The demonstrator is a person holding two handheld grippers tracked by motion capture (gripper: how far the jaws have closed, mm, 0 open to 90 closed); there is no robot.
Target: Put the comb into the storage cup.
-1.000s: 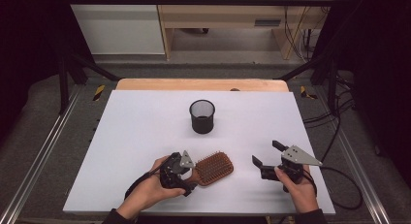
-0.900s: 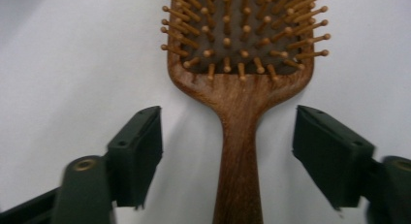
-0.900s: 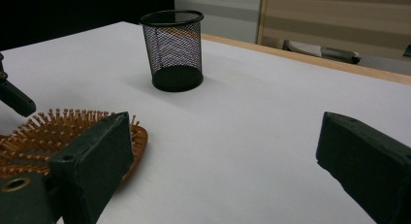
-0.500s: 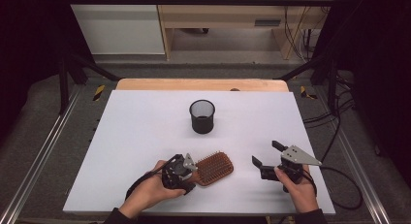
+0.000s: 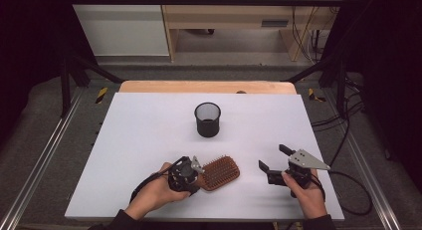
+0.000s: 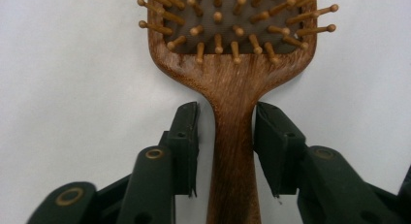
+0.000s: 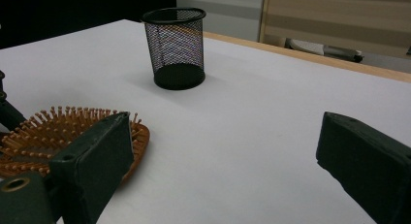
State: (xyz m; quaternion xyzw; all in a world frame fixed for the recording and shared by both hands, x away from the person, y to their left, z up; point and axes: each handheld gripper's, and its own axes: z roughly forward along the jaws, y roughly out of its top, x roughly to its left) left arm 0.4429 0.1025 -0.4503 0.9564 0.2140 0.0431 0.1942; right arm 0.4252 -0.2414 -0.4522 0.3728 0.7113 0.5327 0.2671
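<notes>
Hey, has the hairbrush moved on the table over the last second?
No. The hairbrush lies at the same spot below the mesh cup, near the table's front edge, with the left gripper at its handle.

Overhead light is falling evenly on the white table [image 5: 149, 140], leaving it bright while the surroundings are sitting in deep shadow. The mesh cup [image 7: 175, 47] is casting a soft, faint shadow around its base. In the left gripper view, the hairbrush [image 6: 232, 83] ahead of the jaws is appearing sharp, with mild blur on the nearest jaw parts. In the right gripper view, the near jaws are looking soft and the background beyond the table is blurring.
</notes>
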